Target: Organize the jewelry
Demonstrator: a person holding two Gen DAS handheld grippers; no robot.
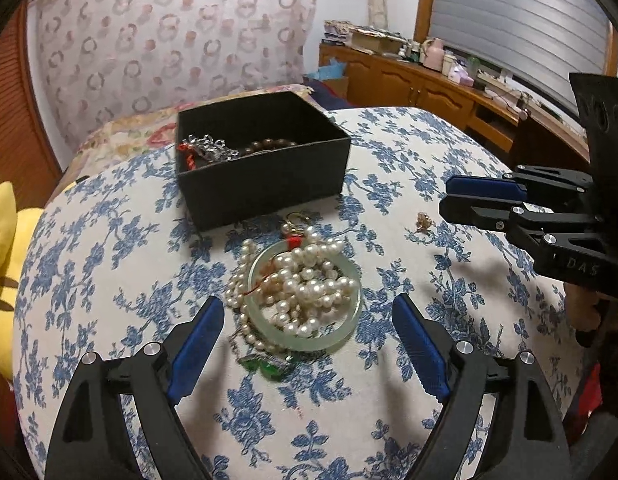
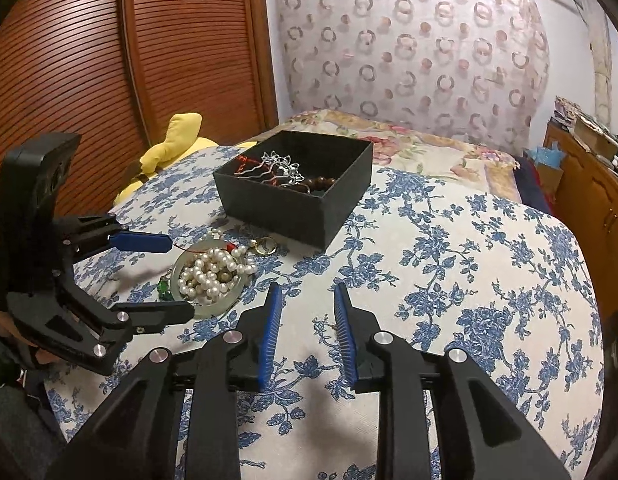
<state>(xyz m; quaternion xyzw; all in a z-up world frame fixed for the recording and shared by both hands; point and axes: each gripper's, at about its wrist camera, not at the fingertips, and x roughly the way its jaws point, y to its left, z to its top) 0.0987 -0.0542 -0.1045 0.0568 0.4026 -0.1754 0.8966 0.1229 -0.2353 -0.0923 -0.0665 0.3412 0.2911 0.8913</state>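
Note:
A tangle of white pearls (image 1: pixel 309 284) lies heaped in and over a pale green jade bangle (image 1: pixel 305 344) on the blue-flowered cloth. My left gripper (image 1: pixel 307 304) hangs over this pile, jaws wide open, one finger on each side, not pressing on it. A green gem piece (image 1: pixel 269 366) lies beside the bangle. A gold ring charm (image 1: pixel 295 220) lies toward the black box (image 1: pixel 265 188), which holds a silver hairpin (image 1: pixel 207 148) and brown beads (image 1: pixel 269 145). My right gripper (image 2: pixel 307 288) is open and holds nothing. A small gold piece (image 1: pixel 423 222) lies just past its tips.
The flowered cloth (image 2: pixel 449 272) covers a rounded surface that drops away at the edges. A yellow cushion (image 2: pixel 177 140) sits at the far left. A quilted bed (image 2: pixel 421 148) lies behind the box. A wooden cabinet (image 1: pixel 413 80) with clutter stands at the right.

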